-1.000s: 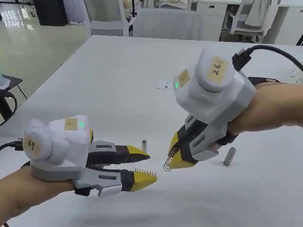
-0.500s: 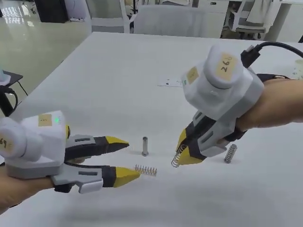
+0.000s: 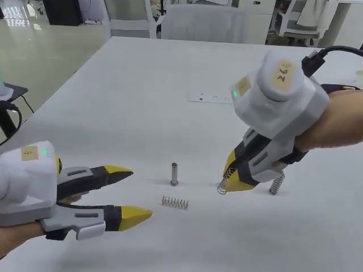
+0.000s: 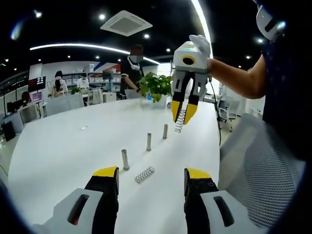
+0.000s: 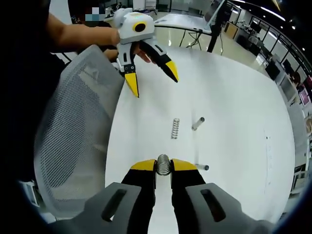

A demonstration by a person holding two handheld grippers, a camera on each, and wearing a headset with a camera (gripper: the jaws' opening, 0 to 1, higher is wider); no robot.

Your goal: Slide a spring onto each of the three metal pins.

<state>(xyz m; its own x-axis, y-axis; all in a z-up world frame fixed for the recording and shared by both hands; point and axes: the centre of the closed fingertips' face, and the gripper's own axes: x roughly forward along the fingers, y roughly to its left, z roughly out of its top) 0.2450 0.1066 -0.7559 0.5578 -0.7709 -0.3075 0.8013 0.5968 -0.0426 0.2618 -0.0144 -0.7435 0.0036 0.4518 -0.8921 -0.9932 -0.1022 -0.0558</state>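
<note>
My left gripper [image 3: 132,192] hovers open at the lower left with nothing between its jaws. A loose spring [image 3: 174,202] lies flat on the white table [image 3: 142,102], just right of the left gripper's tips. A bare metal pin [image 3: 174,174] stands upright behind the loose spring. My right gripper [image 3: 235,182] is shut on a second spring [image 3: 223,185], which hangs tilted to the pin's right. A third spring [image 3: 276,184] stands upright further right, seemingly on a pin. In the left gripper view, the three pins [image 4: 125,159] stand in a row beyond my left gripper [image 4: 151,173].
A flat white strip [image 3: 212,98] lies on the table further back. Chairs [image 3: 204,22] stand at the far edge. A mesh chair back [image 5: 78,122] is close beside the table in the right gripper view.
My left gripper has drawn back to the left, away from the loose spring, which stays on the table. The right gripper has shifted right with its spring.
</note>
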